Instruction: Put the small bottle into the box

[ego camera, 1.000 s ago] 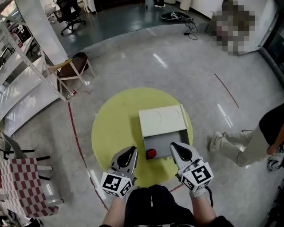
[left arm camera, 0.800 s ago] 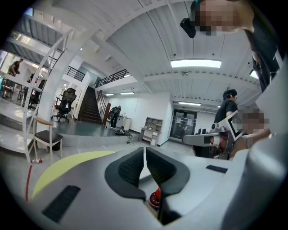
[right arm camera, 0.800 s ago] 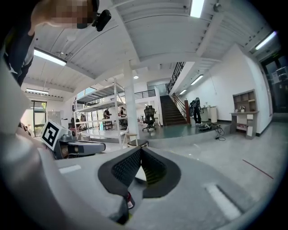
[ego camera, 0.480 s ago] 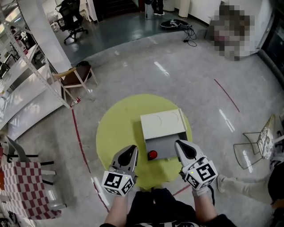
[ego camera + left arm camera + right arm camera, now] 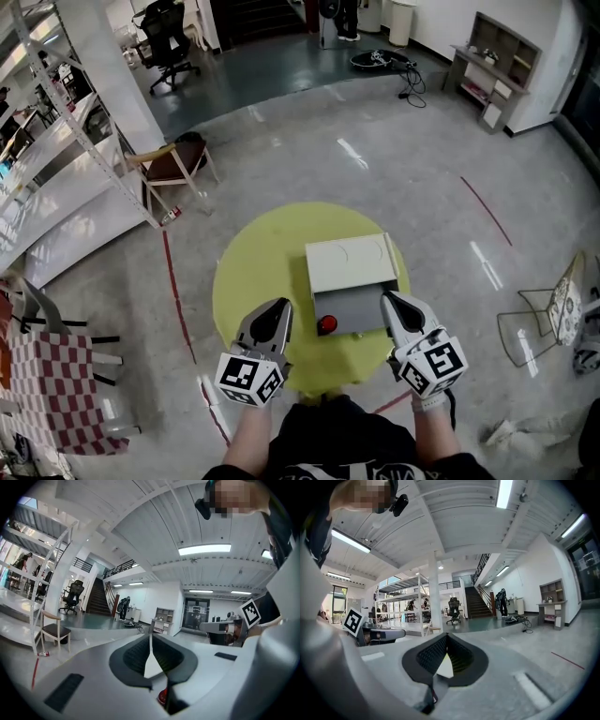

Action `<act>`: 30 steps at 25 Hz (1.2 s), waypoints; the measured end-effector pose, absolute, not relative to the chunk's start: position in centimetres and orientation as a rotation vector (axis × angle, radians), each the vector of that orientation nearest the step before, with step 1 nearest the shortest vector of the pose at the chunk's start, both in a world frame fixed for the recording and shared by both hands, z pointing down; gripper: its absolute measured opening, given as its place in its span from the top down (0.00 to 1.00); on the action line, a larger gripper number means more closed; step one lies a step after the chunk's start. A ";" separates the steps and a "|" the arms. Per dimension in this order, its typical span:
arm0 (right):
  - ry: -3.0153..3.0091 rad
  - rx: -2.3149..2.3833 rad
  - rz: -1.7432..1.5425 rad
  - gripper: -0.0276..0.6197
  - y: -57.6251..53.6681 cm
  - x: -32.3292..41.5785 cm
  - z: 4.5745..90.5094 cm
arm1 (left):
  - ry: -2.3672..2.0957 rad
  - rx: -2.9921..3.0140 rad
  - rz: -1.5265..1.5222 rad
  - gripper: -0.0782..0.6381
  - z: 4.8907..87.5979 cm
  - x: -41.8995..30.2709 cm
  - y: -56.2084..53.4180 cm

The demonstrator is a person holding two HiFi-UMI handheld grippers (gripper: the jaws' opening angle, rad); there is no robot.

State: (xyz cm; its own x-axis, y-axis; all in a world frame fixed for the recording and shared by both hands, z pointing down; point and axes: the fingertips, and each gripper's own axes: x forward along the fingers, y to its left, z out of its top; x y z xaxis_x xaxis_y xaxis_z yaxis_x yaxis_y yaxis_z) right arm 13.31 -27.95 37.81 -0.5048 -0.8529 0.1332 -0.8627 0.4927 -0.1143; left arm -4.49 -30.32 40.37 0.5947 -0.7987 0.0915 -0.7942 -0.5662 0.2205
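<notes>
A small bottle with a red cap (image 5: 326,324) stands at the near left corner of the box's grey open part (image 5: 361,309); a cream lid (image 5: 352,264) covers the far half. The box rests on a round yellow table (image 5: 253,277). My left gripper (image 5: 277,309) hovers just left of the bottle, shut and empty. My right gripper (image 5: 390,302) sits by the box's near right corner, also shut and empty. In the left gripper view the jaws (image 5: 150,641) meet, with the red cap (image 5: 162,696) showing below them. The right gripper view shows its jaws (image 5: 446,641) pressed together.
A wooden chair (image 5: 173,159) and a white shelving rack (image 5: 66,141) stand at the far left. A checked cloth seat (image 5: 47,394) is at near left and a wire chair (image 5: 553,314) at right. Red tape lines (image 5: 178,300) cross the floor.
The person in light trousers at the right has walked out of view and a wire chair shows there. Both grippers stay shut beside the box, barely moved.
</notes>
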 end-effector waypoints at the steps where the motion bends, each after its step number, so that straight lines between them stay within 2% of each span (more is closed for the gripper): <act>1: -2.664 1.531 0.251 0.95 -27.9 13.4 37.7 | -1.319 2.587 -0.034 0.86 40.1 -4.5 -30.3; 30: -2.730 1.466 0.184 0.95 -27.5 12.1 34.9 | -1.375 2.603 -0.141 0.86 36.4 -5.7 -29.9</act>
